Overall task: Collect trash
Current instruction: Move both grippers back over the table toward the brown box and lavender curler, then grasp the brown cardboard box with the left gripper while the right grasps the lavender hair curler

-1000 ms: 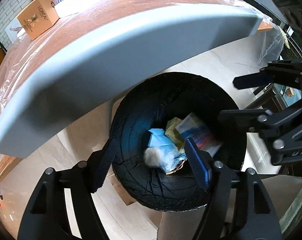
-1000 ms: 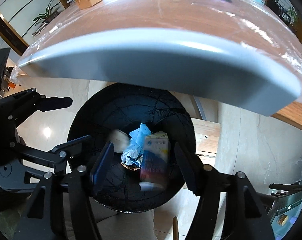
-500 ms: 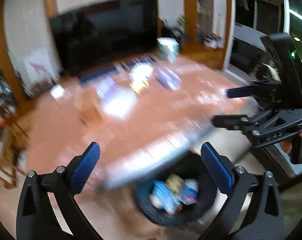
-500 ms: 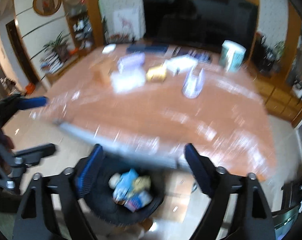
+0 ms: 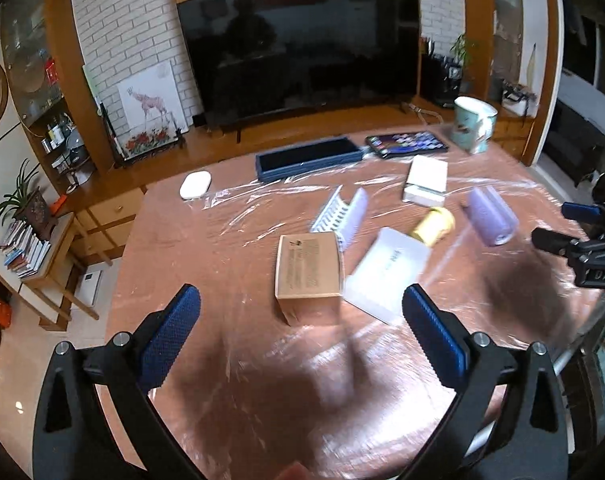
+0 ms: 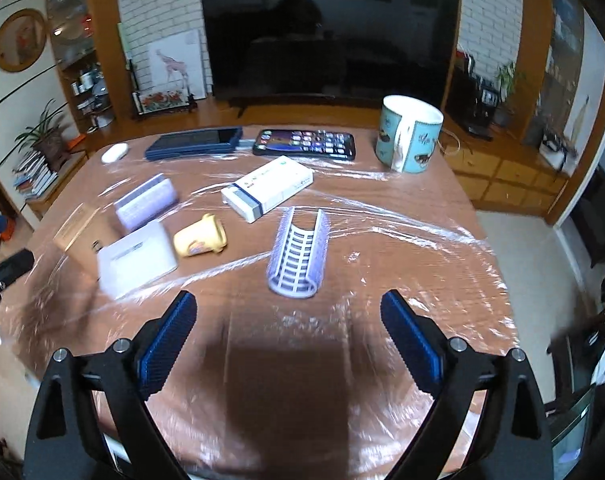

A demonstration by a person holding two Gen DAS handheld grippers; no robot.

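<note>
Left hand-held gripper (image 5: 300, 332) is hovering over the table (image 5: 262, 400) near edge, jaws wide apart, gripping nothing. Right hand-held gripper (image 6: 288, 334) is doing the same: released, empty. In the left view the right gripper is showing at the far right w/ "DAS" readable on its body.

Writing: brown box (image 5: 307, 266) is carrying small print on top, too fine to read. White carton (image 6: 267, 188) has print, also unreadable. Phone (image 6: 304, 144) is lit w/ app icons.

Count on table: 1 brown box, 1 white carton, 1 white card holder (image 6: 136, 262), 1 yellow cup (image 6: 200, 236) lying on its side, 2 purple hair rollers (image 6: 298, 258) (image 6: 146, 200), 1 mug (image 6: 408, 134), 1 phone, 1 dark blue case (image 6: 194, 143), 1 white mouse (image 6: 114, 153).

Trash candidates (cup, boxes) are sitting mid-table, left of centre, close together. The roller is lying just ahead of the right gripper.

Clear film is covering the table. The near strip in front of both grippers is bare, and the right side by the mug is open too. TV (image 6: 326, 36) is standing beyond the far edge.
</note>
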